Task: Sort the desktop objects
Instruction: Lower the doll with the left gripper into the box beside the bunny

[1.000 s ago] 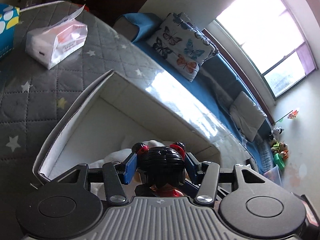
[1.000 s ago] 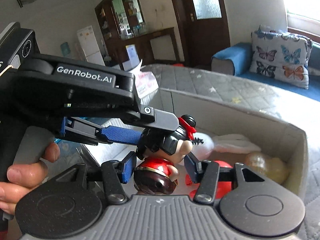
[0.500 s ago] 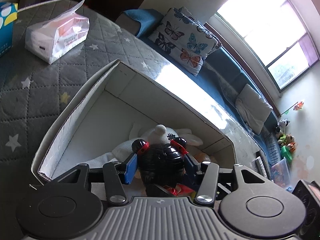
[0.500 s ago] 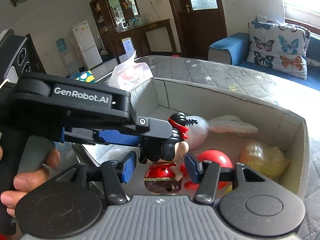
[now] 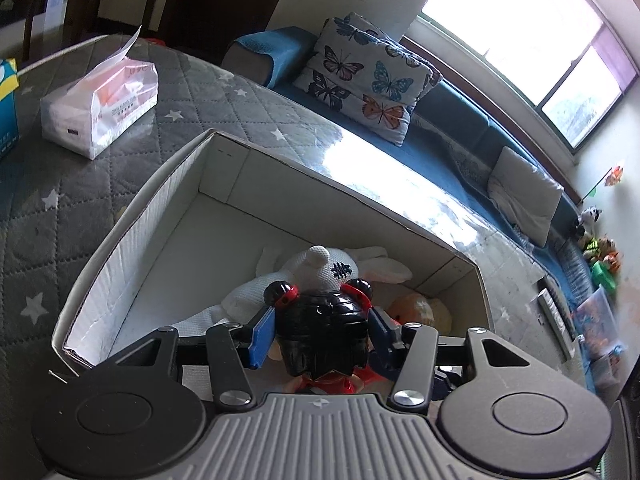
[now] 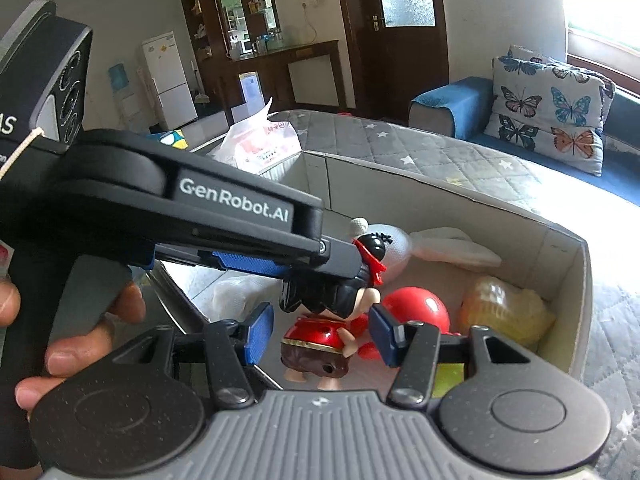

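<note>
My left gripper (image 5: pixel 322 334) is shut on the black-haired head of a doll figurine (image 5: pixel 322 338) with red hair ties and holds it over the open cardboard box (image 5: pixel 280 168). In the right wrist view the doll (image 6: pixel 332 316) hangs in a red dress from the left gripper's fingers (image 6: pixel 256 262), above the box (image 6: pixel 576 280). My right gripper (image 6: pixel 318 334) is open and empty, just in front of the doll. In the box lie a white plush rabbit (image 5: pixel 316 268), a red ball (image 6: pixel 416 306) and a yellow toy (image 6: pixel 504 308).
A tissue pack (image 5: pixel 100 108) and a blue box (image 5: pixel 8 108) stand on the grey quilted, star-patterned table (image 5: pixel 60 208) at the far left. A blue sofa with a butterfly cushion (image 5: pixel 360 76) runs beyond the table.
The left gripper has carried the doll forward and down, further over the box. The right gripper has stayed open beside it.
</note>
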